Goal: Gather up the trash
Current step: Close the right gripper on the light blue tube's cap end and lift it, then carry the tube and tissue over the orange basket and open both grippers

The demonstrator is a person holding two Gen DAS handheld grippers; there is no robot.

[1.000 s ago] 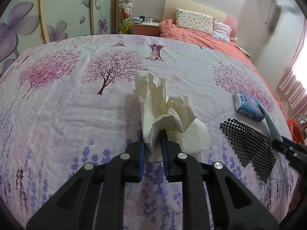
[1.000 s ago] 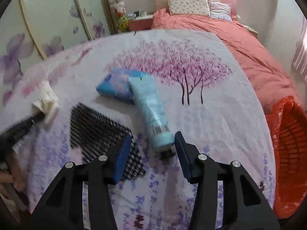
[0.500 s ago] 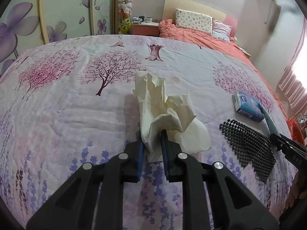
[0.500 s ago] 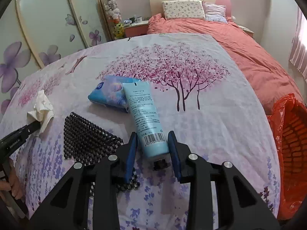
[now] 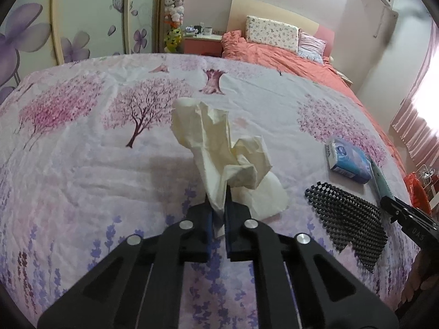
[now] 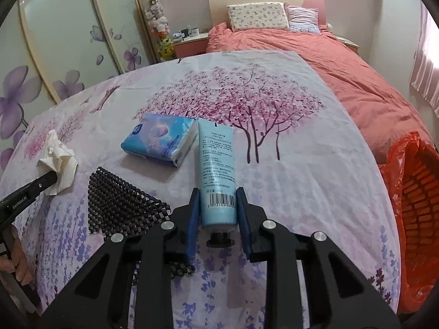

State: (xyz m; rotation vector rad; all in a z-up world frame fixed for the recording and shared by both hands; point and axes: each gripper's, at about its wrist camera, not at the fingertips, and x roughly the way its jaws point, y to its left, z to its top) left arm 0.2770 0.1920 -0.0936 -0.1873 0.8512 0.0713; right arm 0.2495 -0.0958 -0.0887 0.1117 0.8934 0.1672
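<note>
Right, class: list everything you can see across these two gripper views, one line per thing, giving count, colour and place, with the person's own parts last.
crumpled tissue: one, cream, pinched in the left gripper above the bedspread.
squeeze tube: one, light blue with a black cap, between the right gripper's fingers, far end against the tissue pack.
tissue pack: one, blue, on the bedspread left of the tube.
mesh mat: one, black, flat on the bedspread.
bin liner: one, red-orange, over a basket at the right edge.
bedspread: one, white with pink trees.
duvet: one, coral, further back.
pillows: two, floral and pink, by the headboard.
left gripper: one, black, shut.
right gripper: one, black with blue pads, shut.
</note>
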